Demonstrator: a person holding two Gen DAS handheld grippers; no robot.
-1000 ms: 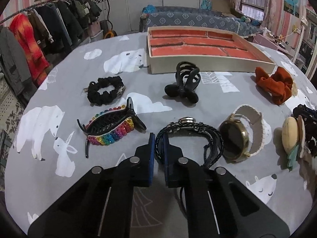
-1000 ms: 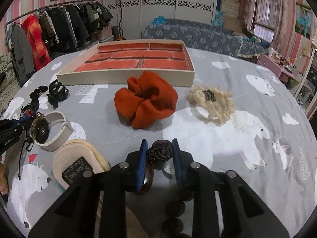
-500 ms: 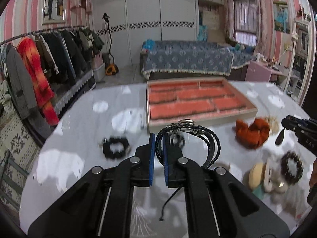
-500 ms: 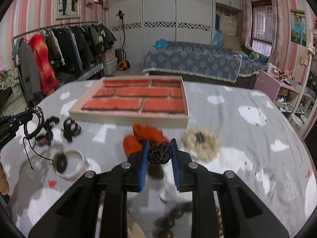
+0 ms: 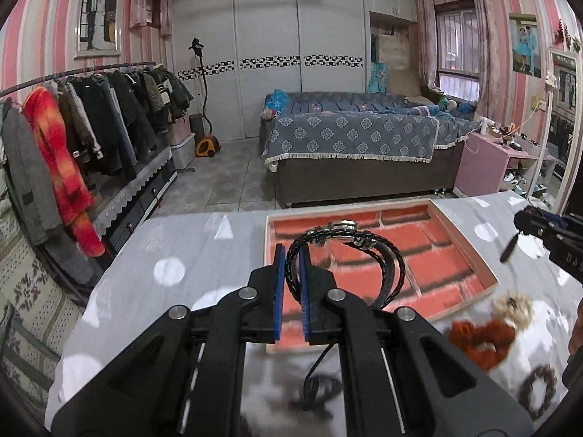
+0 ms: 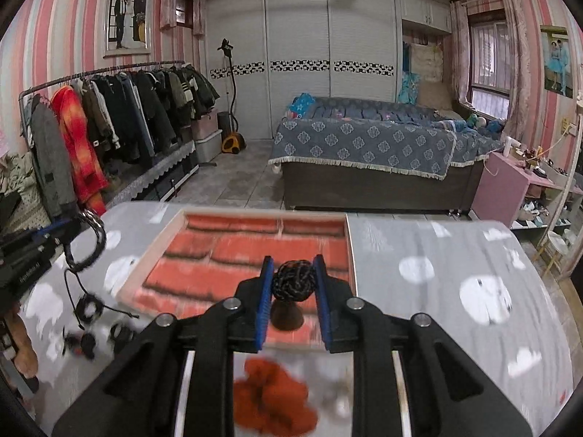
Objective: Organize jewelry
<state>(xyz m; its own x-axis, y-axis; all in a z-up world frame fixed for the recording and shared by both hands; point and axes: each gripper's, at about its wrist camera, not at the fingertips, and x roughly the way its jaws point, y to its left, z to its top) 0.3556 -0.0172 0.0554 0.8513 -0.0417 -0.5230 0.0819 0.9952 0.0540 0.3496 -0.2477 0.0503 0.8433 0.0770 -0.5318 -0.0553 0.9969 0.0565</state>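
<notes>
Left wrist view: left tongs (image 5: pixel 290 284) clenched on the black braided bracelet (image 5: pixel 349 255), held in the air over the brick-print tray (image 5: pixel 470 251) on the tabletop (image 5: pixel 182 255); it looks light and floppy, cord dangling, so the band pinch seems right. Right wrist view: right tongs (image 6: pixel 293 284) angled down over the tray (image 6: pixel 233 255), grasping the dark knotted ball (image 6: pixel 293 278) of a beaded piece, probably light, hard, a bit slippery, with a brown bead (image 6: pixel 286 315) hanging below.
</notes>
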